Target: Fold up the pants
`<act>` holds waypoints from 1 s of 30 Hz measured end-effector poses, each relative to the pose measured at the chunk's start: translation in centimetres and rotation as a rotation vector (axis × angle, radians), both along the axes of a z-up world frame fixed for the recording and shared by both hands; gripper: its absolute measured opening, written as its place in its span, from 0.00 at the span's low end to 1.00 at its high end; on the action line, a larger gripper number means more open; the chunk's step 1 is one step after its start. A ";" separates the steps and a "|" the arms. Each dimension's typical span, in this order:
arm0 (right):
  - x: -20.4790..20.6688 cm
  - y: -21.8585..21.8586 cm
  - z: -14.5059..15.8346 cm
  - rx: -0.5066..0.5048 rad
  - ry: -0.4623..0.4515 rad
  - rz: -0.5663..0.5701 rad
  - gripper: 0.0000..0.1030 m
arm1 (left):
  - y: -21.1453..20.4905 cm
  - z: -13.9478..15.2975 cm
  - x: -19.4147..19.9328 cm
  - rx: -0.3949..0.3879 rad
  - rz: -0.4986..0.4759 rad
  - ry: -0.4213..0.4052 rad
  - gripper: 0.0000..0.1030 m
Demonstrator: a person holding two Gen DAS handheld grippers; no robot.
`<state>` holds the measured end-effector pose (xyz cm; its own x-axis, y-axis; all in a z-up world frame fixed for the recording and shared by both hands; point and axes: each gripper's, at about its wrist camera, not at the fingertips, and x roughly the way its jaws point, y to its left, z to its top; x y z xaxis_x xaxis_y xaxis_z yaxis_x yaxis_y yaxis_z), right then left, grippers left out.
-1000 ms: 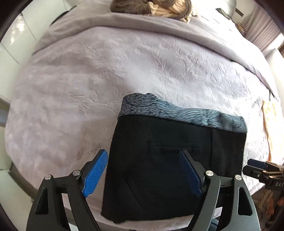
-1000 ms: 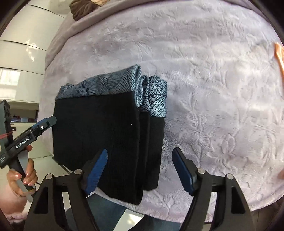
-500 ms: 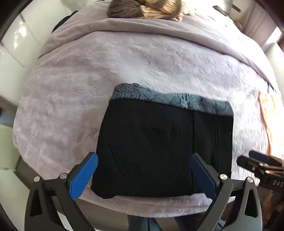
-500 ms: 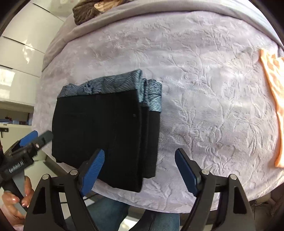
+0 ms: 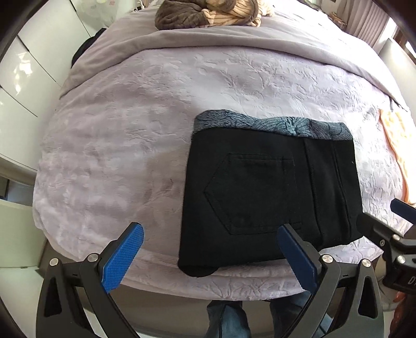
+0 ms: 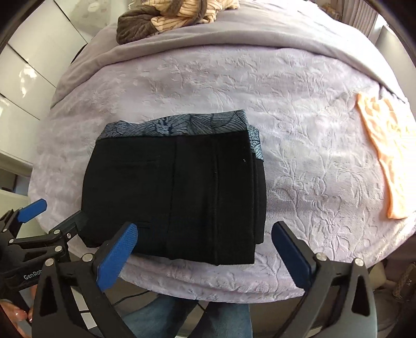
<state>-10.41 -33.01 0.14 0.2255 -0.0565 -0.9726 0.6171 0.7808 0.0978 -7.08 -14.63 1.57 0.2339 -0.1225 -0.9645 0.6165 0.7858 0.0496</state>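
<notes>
Left wrist view: the black folded pants with a blue-grey leaf-patterned lining band (image 5: 270,192) are seen lying flat as a compact rectangle on the pale lilac embossed bedspread (image 5: 124,145), close to the bed's near edge, the patterned band turned toward the far side and a back pocket facing up. The left claw (image 5: 210,257) is held above the near edge of the pants, its blue-padded jaws spread wide with nothing pinched between them. In the right wrist view the right claw (image 6: 205,254) is held over the near right corner of the pants; its jaws are opening, and no fabric is gripped. A peach-coloured cloth (image 6: 387,153) is laid on the bedspread well to the right of the pants. A heap of brown and striped beige fabric (image 5: 208,13) is piled far beyond the pants, at the head of the bed. Blue-jeaned legs (image 6: 223,322) are visible below the near edge.
</notes>
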 end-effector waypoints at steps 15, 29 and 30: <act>-0.9 1.3 1.3 -0.007 0.037 -0.049 1.00 | 0.8 1.2 -0.7 -0.029 0.010 -0.011 1.00; -0.9 2.0 1.5 -0.017 0.040 -0.039 1.00 | 1.5 1.7 -1.0 -0.033 0.025 -0.022 1.00; -0.9 2.0 1.5 -0.017 0.039 -0.038 1.00 | 1.6 1.6 -0.9 -0.032 0.025 -0.021 1.00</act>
<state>-11.35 -31.00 1.63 0.1849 -0.0808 -0.9794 0.6494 0.7580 0.0600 -8.00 -13.03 3.22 0.2577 -0.1467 -0.9550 0.5954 0.8026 0.0374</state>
